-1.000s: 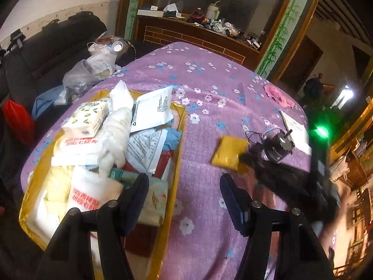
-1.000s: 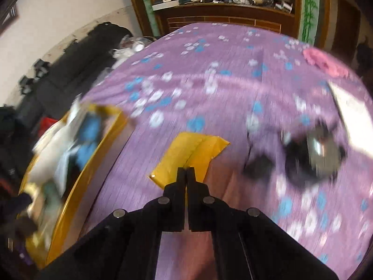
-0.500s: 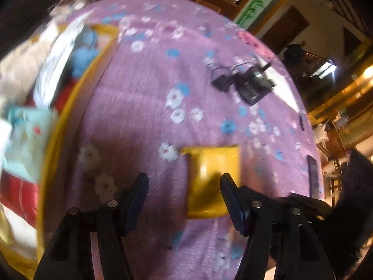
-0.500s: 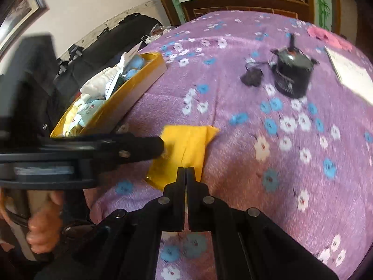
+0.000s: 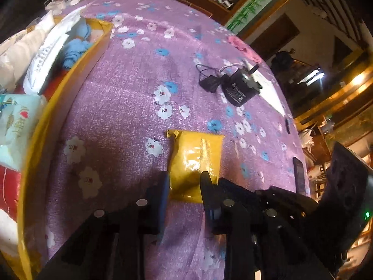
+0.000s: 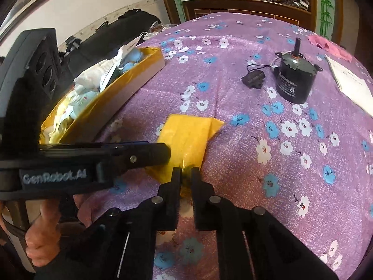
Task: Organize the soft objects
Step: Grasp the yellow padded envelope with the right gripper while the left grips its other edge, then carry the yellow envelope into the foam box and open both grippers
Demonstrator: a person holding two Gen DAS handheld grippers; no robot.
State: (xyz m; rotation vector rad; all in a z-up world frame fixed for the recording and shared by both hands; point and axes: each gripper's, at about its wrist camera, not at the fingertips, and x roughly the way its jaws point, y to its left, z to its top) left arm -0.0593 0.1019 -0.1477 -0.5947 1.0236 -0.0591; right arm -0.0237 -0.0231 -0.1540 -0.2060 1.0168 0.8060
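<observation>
Item 1 – left gripper (image 5: 184, 182): jaws have just been closing, now pinched on near end of yellow packet (image 5: 195, 158), one finger each side, pads against wrapper. Seen side-on in rt view as black bar reaching in from left; a hand (image 6: 40, 240) grips its handle at lower left.

Item 2 – right gripper (image 6: 185, 175): jaws nearly together, nipping near edge of same packet; thin bit of wrapper between tips.

Item 3 – yellow packet: flat on purple floral cloth (image 5: 130, 98), near front edge, to the right of the box and apart from it, both grippers on it.

Item 4 – yellow box (image 6: 130, 86): long, open-top, left of packet. Holds soft goods: white pkgs, blue cloth (image 5: 77, 49), pale-blue tissue pack (image 5: 18, 126), red item.

Item 5 – black motor (image 6: 295, 79): upright w/ shaft up, mid-cloth beyond packet; small black plug (image 6: 253, 79) just beside, wired to it.

Item 6 – white paper (image 6: 352, 84), right of motor; pink cloth (image 6: 328, 46) farther back.

Item 7 – wooden cabinet (image 6: 244, 2), behind table, cluttered top.
</observation>
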